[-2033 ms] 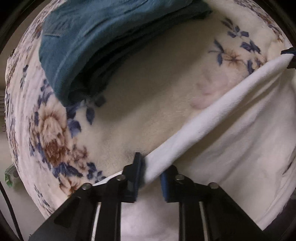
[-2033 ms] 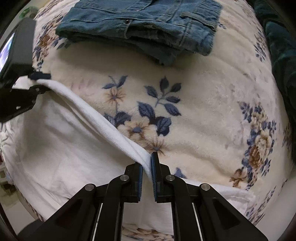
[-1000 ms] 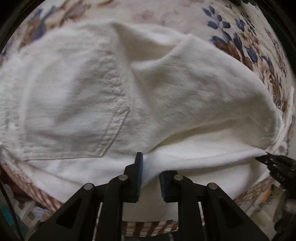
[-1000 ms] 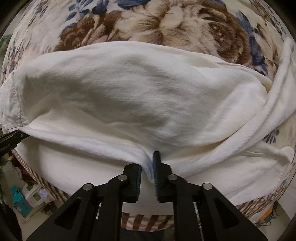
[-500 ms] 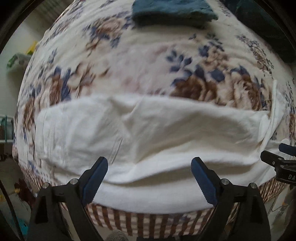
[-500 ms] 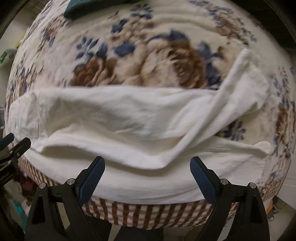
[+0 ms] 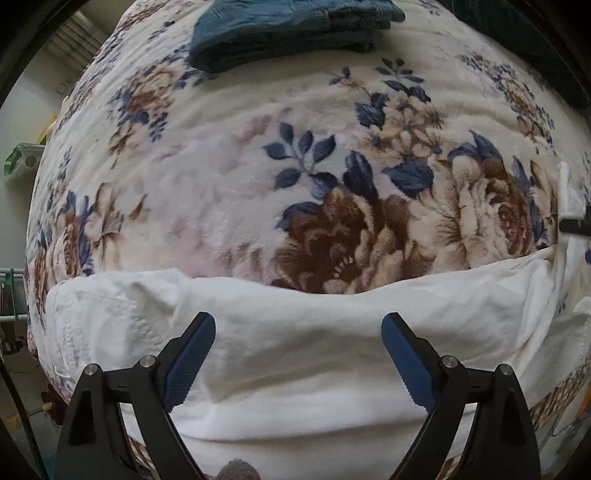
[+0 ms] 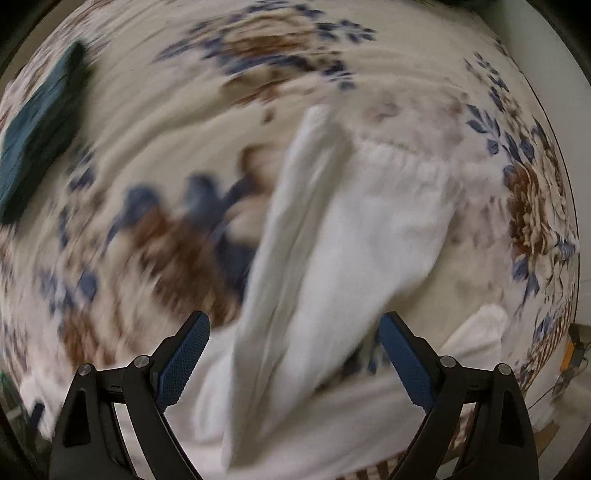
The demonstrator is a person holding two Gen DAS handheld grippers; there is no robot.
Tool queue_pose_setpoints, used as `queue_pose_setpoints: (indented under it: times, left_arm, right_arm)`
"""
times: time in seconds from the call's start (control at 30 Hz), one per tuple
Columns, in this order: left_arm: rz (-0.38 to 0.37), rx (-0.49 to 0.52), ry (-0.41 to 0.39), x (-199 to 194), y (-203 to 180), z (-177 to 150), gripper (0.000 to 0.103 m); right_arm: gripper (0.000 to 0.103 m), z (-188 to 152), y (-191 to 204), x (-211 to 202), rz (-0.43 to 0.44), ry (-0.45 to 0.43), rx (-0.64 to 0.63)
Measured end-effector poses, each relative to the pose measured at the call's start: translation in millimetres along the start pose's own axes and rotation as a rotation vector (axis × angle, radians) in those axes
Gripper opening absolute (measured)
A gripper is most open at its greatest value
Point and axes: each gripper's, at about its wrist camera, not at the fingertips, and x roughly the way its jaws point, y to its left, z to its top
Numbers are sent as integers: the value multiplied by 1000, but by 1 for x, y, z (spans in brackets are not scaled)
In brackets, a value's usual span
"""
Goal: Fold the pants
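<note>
Two hand-held grippers are hovering with nothing in them: the left hand-held gripper (image 7: pixel 298 354) is spread wide above the white pants (image 7: pixel 314 332), and the right hand-held gripper (image 8: pixel 294 354) is just as wide over a loose leg of the same pants (image 8: pixel 351 236), its fingers touching no cloth that I can make out. The right wrist view is smearing with motion, so fine detail there is unreadable.

The pants are lying along the near edge of the bed, on a floral blanket (image 7: pixel 221 177), folded into a long band whose lower part is draping over that edge. At the right end one leg is running up across the blanket toward the far side, not lined up with the rest. A folded pair of blue jeans (image 7: pixel 288 29) is sitting well apart, near the far edge of the bed.

The cloth is looking like a soft, fairly thick cotton twill: light, limp, sagging wherever it is unsupported, yet grippy enough on the plush blanket to stay where it is laid. A single pinch would probably let it droop and unfold. Seamed parts such as the hem, the waistband and the pocket stitching at the left end should be giving the firmest hold, with both ends of a fold line taken at once.
</note>
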Motion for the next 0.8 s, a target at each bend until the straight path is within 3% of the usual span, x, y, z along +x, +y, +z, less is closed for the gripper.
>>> queue_pose_setpoints:
  times: [0.13,0.17,0.2,0.27,0.33,0.53,0.67,0.8]
  left_arm:
    - [4,-4,17,8,-2,0,92]
    - [0,-9,23,10,-2,0,92]
    - [-2,-11,28,10,-2,-1,92]
    - [-11,-12,41,11,-3,-4,92]
    - [-23,-11,49,9,-3,-8,92]
    - [-76,-14,53,-7,-5,-24,92]
    - [-107,-12,46,-19,-7,-37,92]
    - [-111,14,63,-18,-16,-47,92]
  right_arm:
    - [94,27,-10,29,12,39,60]
    - [82,30,-12,34,9,50,68]
    - [55,31,-15,38,-4,52,72]
    - [31,29,-23,35,-16,25,77]
    - [10,19,-40,23,53,-8,124]
    - [9,-45,-109,-39,203,-120,287]
    - [8,-105,-145,-64,221,-152,383]
    - [8,-150,-181,-42,190,-135,469]
